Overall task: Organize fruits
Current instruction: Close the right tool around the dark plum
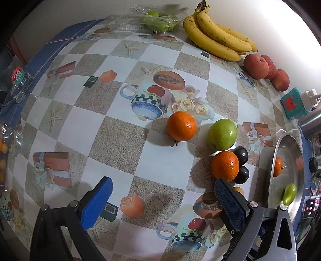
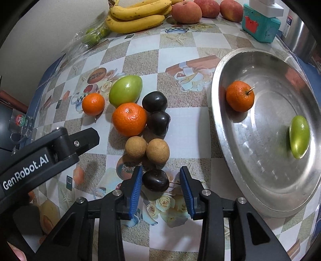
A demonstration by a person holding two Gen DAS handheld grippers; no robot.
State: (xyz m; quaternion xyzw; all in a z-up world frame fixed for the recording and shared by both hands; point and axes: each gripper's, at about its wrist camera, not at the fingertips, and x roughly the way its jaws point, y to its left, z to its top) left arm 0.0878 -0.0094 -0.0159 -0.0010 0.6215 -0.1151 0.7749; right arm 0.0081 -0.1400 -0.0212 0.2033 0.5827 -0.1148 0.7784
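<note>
Worktop (image 2: 180,120): covered by a checkered cloth printed with cups, roses and gift boxes; it carries every fruit.
Metal tray (image 2: 224,144): round and shallow, to the right of the right fingers and beyond them; it holds a tangerine with a short stem (image 2: 239,96) near its left rim and a small green fruit (image 2: 299,136) whose long axis runs toward and away from the camera.
Clear plastic box (image 1: 148,20): far beyond the left fingers at the worktop's far edge, with green fruits inside.
Bananas (image 2: 138,18): a yellow bunch at the far edge, long axis running left to right in the right wrist view.
Red apples (image 2: 200,10): three in a row, just right of the bananas.
Green apple (image 2: 125,90): beyond the right fingers, touching a large tangerine (image 2: 129,118); a smaller tangerine (image 2: 93,104) sits to its left.
Dark plums (image 2: 156,110): two glossy ones touching, right of the large tangerine.
Brown round fruits (image 2: 147,149): two side by side, just beyond the right fingers.
Dark plum between the fingers (image 2: 155,179): glossy, near black, its thin stem pointing right.
Right gripper (image 2: 161,180): fingers part-closed around this plum; the left pad touches it, the right pad stands a little off.
Left gripper (image 1: 162,192): fingers wide apart over bare cloth, holding nothing.
</note>
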